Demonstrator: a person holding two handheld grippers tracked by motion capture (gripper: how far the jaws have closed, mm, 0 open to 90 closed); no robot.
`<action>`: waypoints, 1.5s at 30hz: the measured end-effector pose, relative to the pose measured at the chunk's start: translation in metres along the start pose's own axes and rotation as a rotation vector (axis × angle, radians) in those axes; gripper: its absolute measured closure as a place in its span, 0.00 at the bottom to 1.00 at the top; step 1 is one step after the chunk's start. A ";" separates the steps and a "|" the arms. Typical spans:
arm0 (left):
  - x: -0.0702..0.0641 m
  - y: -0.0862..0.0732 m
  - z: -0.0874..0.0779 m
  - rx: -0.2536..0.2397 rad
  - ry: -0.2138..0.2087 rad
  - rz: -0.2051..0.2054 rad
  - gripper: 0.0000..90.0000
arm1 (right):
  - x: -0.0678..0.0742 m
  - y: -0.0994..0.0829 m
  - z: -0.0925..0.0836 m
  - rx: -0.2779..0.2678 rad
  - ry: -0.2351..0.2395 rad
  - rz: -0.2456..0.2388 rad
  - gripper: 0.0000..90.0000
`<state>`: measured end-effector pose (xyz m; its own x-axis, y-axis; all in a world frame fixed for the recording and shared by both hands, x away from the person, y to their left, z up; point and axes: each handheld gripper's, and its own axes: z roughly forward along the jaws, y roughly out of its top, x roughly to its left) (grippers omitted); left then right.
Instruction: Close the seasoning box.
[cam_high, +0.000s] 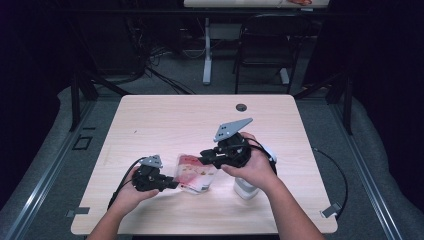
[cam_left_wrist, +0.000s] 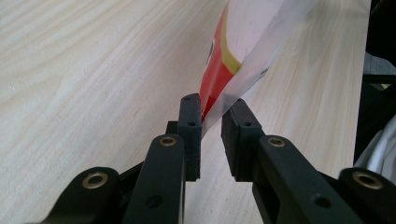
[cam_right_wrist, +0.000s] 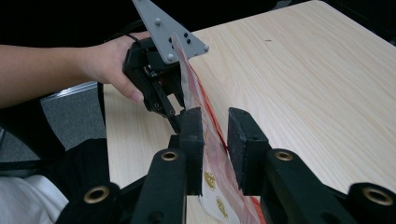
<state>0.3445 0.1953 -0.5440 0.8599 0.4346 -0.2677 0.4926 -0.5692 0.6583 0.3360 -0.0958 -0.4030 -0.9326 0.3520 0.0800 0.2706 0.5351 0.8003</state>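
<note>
- Risk as I read it: my left gripper (cam_left_wrist: 211, 122) has its jaws a little apart with the corner of the plastic snack bag (cam_high: 194, 173) between them; one pad touches the film, the other stands just off it, so I judge this no firm grip; the bag could slide out and drop flat onto the wooden table (cam_high: 165, 120).
- My right gripper (cam_right_wrist: 215, 133) is much the same; jaws parted, the bag's edge running through the gap and lying against the left-hand pad (cam_right_wrist: 191, 140); I do not count that as a hold either.
- With both ends loose together, I expect the bag to sag or twist; a reclose could then crease the film or catch only a thin edge.
- A white object (cam_high: 246, 188) sits on the table just beside my right hand (cam_high: 255, 167); a careless sweep could knock it.
- The bag itself: glossy, thin, part clear and part printed in red and yellow; it hangs between the two grippers over the near middle of the table, stretched edge-on.
</note>
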 end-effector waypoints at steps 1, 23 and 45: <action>-0.001 0.000 -0.001 0.001 0.010 -0.004 0.86 | 0.001 0.001 0.001 0.000 0.000 -0.006 0.83; -0.003 -0.010 -0.040 -0.169 0.059 -0.024 0.68 | 0.010 0.010 0.000 -0.112 0.014 0.030 0.66; 0.005 -0.020 -0.076 -0.260 0.176 -0.089 0.56 | 0.002 -0.020 -0.032 -0.192 -0.186 0.104 0.54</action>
<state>0.3282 0.2621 -0.5051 0.7678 0.6013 -0.2212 0.4943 -0.3364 0.8015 0.3206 -0.1304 -0.3994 -0.8374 0.5420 0.0712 0.2956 0.3395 0.8930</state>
